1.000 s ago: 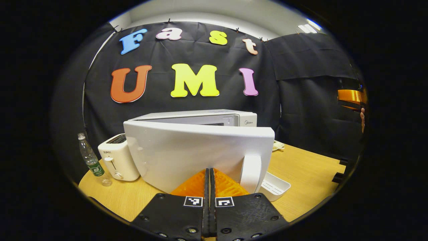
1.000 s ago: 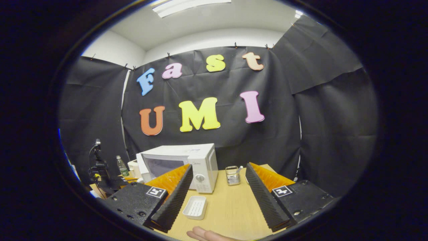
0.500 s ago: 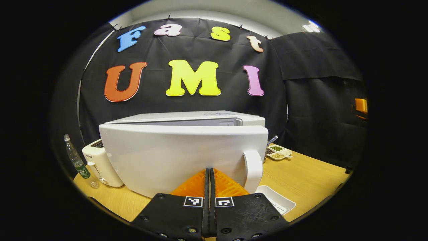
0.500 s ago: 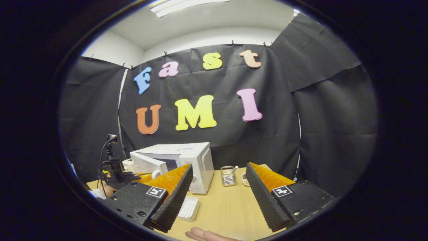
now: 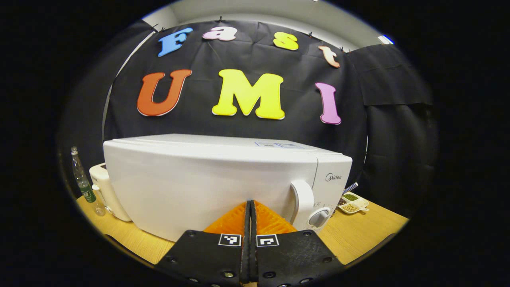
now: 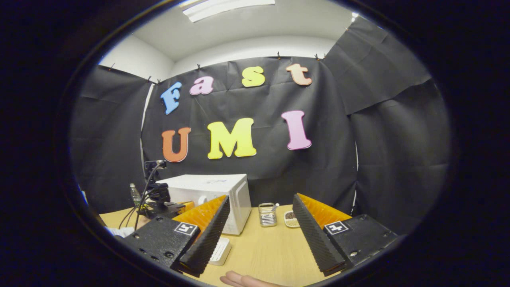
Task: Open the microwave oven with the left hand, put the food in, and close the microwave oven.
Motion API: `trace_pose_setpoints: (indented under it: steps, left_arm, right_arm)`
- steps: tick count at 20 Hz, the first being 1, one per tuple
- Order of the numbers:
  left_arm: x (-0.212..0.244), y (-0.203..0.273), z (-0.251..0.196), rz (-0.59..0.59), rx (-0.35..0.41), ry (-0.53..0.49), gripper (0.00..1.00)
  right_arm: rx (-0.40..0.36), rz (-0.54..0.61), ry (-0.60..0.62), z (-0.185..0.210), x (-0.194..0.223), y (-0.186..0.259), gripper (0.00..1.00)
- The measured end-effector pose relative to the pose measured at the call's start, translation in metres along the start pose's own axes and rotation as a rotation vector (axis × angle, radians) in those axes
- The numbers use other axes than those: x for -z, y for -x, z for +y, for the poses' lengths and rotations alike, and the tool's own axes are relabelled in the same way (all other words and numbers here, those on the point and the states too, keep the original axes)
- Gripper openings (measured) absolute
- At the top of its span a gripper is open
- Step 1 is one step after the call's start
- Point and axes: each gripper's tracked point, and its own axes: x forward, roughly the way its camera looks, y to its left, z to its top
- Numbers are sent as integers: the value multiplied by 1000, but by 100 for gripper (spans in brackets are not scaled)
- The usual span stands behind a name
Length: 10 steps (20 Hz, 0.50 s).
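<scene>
I am working in a staged recording booth, not a real kitchen: black cloth is pinned up as walls on all sides, with a plain white ceiling and a strip light (image 6: pixel 227 7) above. A wooden table (image 6: pixel 271 251) carries kitchen props: a white microwave (image 5: pixel 207 179), a toaster (image 5: pixel 101 187), a water bottle (image 5: pixel 81 181) and a small dish of grains (image 5: pixel 352 203).

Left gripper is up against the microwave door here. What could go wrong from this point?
The shut left gripper meets the door near the dial; a slip might turn it. Whether the door has latched cannot be told. The white tray lies on the table by the open right gripper, possibly left out.
</scene>
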Motion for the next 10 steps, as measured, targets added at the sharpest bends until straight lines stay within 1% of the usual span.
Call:
trace_pose_setpoints:
  steps: [2,3,4,5,6,7,10]
  left_arm:
    - [1,-2,1,14,-3,14,0]
    - [0,-2,1,9,-3,19,0]
    - [1,-1,1,11,-2,19,0]
    - [1,-1,1,11,-5,15,11]
    - [1,-2,1,13,-7,5,0]
    - [0,-2,2,11,-9,-1,0]
    - [2,-2,3,30,-1,-2,0]
  right_arm:
    - [8,6,1,-2,1,5,100]
    - [12,12,2,-2,2,9,90]
    - [19,17,0,-3,2,13,90]
    - [25,24,1,-3,2,18,90]
    - [28,26,2,-2,0,24,90]
    - [34,27,3,-2,-2,29,100]
    - [50,37,12,2,-4,43,100]
